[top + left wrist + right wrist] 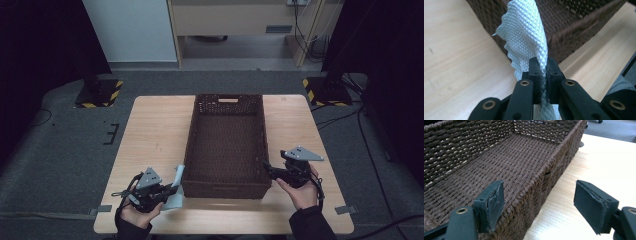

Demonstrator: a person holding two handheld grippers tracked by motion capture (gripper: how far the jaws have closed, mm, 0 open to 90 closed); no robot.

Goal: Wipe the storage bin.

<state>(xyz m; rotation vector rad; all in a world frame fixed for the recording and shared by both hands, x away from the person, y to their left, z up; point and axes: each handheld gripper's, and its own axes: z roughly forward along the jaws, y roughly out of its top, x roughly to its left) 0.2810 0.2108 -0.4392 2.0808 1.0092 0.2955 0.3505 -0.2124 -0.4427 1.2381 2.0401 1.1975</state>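
Your left gripper sits at the near left of the table, its jaws clamped tight on a pale blue cloth. The cloth rises out of the jaws and stands just beside the near left corner of the brown woven basket; whether it touches the wall you cannot tell. The basket lies in the middle of the table. Your right gripper is at the basket's near right corner, jaws spread wide, one over the basket's inside, one over the table, the rim between them untouched.
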